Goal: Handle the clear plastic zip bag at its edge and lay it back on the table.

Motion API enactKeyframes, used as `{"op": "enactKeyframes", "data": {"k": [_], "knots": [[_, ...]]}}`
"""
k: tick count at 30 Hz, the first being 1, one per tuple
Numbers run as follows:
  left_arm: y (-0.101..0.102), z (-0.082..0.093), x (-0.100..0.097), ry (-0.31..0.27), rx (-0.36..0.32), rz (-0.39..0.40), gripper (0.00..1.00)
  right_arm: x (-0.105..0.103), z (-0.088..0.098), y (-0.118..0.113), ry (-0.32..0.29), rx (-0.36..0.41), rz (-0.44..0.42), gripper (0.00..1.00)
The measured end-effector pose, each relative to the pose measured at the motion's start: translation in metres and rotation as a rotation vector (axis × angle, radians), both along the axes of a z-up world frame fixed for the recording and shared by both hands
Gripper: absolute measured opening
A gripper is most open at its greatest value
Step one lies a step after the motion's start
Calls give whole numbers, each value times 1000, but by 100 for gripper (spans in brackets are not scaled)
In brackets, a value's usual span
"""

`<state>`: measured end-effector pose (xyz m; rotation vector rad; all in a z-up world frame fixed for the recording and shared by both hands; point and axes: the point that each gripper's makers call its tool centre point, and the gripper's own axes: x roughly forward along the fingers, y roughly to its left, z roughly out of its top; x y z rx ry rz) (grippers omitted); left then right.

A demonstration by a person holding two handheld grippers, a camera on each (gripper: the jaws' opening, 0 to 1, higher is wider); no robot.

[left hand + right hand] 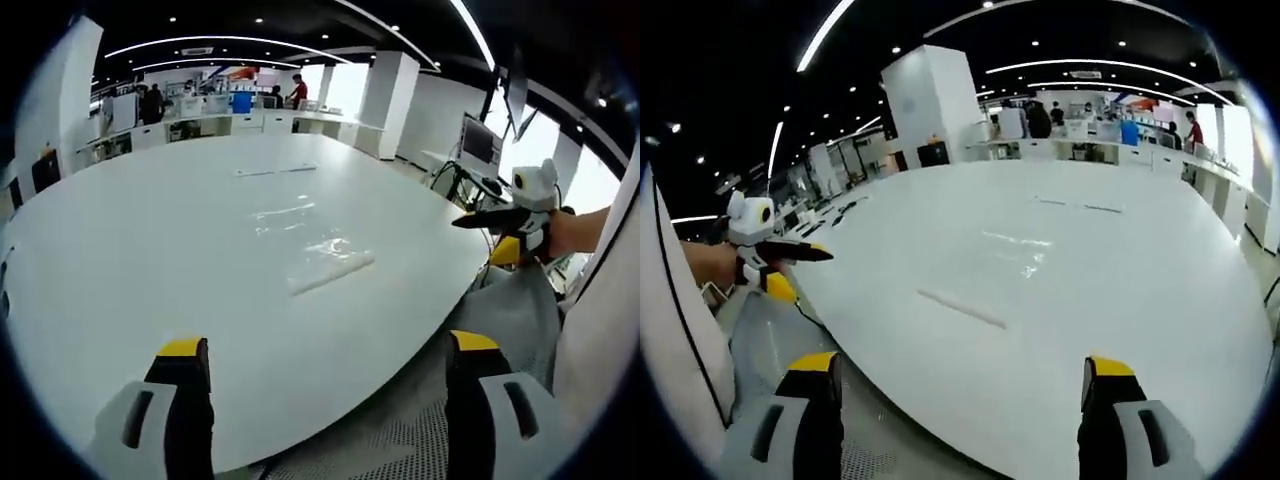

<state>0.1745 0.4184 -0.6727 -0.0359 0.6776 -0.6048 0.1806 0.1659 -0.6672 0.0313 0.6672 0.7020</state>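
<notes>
Left gripper view: bag [305,247] mid-table [150,250].

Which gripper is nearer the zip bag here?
Hard to call: neither clearly. Both the left gripper and the right gripper hang open off the table edge, short of the zip bag.

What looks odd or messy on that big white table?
Nothing stands out. The clear plastic zip bag lies flat on the white table, a little crinkled, untouched. Both grippers hang open, back from the table's edge.
</notes>
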Motion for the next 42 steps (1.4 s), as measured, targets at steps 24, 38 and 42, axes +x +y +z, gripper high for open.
{"op": "enactKeyframes", "data": {"k": [24,38,42], "knots": [[-19,17,-14,-106,-115,-29,98,-8,19,23,-134,72,33,100],[-24,11,-21,-102,-125,-44,99,-12,6,32,-118,62,37,100],[-25,9,-22,-100,-130,-49,99,-9,8,31,-125,78,12,100]]}}
